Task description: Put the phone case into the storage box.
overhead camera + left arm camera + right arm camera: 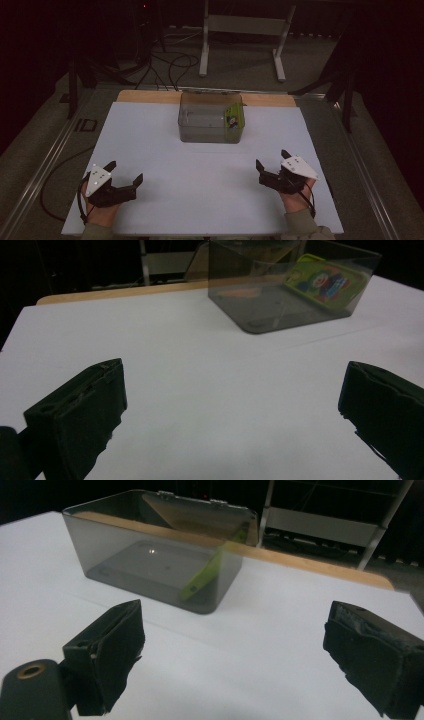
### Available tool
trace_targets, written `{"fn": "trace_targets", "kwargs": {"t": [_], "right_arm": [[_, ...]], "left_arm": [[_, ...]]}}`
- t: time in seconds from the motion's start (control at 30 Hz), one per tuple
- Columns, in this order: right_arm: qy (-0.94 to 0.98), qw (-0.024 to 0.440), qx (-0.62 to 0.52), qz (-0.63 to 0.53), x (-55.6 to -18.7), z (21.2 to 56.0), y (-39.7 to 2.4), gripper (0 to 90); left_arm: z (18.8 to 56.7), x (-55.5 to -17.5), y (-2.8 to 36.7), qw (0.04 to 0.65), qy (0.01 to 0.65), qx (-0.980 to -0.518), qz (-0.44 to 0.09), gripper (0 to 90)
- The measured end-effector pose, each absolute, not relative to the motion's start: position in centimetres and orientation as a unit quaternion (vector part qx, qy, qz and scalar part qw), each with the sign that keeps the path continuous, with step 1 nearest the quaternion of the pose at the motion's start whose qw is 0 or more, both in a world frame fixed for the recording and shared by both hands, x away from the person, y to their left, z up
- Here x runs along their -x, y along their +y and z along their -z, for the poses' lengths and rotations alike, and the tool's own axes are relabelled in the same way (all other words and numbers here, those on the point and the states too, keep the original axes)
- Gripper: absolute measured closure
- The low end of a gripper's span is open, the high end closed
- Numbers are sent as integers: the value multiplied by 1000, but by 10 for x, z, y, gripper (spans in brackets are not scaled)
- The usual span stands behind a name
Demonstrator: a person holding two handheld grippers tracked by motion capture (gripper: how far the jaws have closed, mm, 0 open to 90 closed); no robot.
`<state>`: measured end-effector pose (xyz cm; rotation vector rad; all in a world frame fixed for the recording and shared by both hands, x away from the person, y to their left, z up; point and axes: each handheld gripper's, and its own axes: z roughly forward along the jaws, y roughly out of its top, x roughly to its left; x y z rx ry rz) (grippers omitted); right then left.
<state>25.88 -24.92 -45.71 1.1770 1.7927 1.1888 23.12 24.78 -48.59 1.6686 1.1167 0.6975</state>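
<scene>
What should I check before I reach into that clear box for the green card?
1. Left gripper open, holding nothing: ok.
2. Right gripper open, holding nothing: ok.
3. Clear plastic box open at the top, lid hinged back: ok.
4. Green card reachable, leaning on the box's right wall: ok.
5. White table surface bare between the grippers and the box: ok.
6. Whether the card's lower edge sits loose on the box floor: cannot tell.
</scene>
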Motion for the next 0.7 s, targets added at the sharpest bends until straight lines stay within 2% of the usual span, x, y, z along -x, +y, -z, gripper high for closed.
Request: {"fn": "trace_targets", "kwargs": {"t": [0.2,0.7], "right_arm": [[682,348,-437,-472,-247,469,-258,92],[668,335,-436,-502,-228,479,-276,91]], "left_arm": [[485,-230,247,492,452,-686,-288,2],[484,-229,247,494,445,-687,-293,2]]}}
